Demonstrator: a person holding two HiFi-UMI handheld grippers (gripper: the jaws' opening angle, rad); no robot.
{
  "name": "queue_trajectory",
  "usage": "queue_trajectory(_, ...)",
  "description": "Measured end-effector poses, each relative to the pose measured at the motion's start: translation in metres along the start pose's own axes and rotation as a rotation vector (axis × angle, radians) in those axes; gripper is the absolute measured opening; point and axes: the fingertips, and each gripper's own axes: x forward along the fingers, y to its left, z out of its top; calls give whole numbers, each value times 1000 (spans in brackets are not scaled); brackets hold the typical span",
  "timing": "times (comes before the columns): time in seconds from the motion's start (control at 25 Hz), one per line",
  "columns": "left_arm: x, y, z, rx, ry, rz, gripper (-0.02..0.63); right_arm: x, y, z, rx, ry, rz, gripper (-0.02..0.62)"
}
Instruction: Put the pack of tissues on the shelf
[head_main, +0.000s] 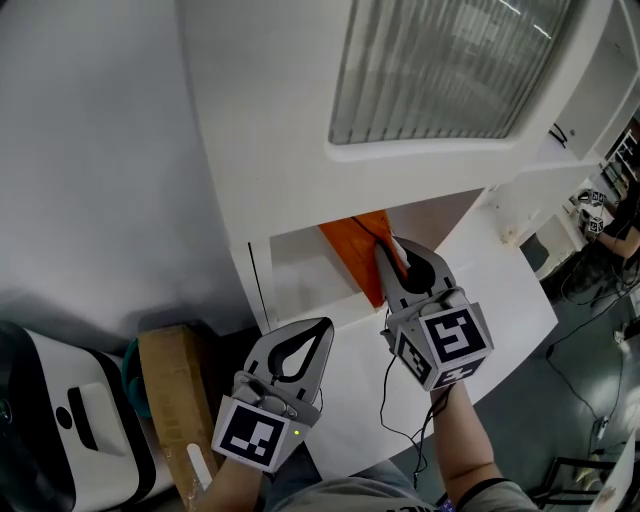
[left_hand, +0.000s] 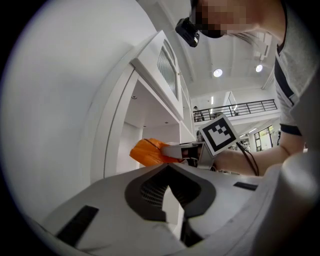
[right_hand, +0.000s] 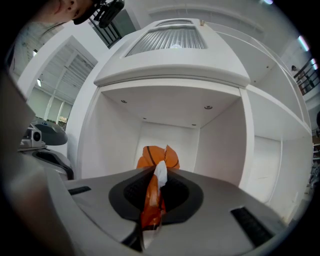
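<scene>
The right tongs (head_main: 384, 244) pinch the tissue pack (head_main: 356, 238) by its edge, inside the shelf (head_main: 300, 278) at 12 o'clock. The left tongs (head_main: 322, 326) hang clenched and empty. Best to settle the pack flat before letting go.

One orange pack of tissues (head_main: 362, 250), one white shelf (head_main: 300, 180), one cardboard box (head_main: 175, 400), two grippers: the left gripper (head_main: 323, 324) and the right gripper (head_main: 388, 246)
</scene>
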Motion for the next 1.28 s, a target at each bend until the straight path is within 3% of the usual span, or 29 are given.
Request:
queue_trajectory(0.96, -9, 16, -2, -6, 0, 36, 31, 28, -8, 3, -5, -10, -40, 49)
queue_trajectory(1.28, -11, 20, -7, -12, 8, 46, 31, 31, -13, 7, 31, -25, -68, 122)
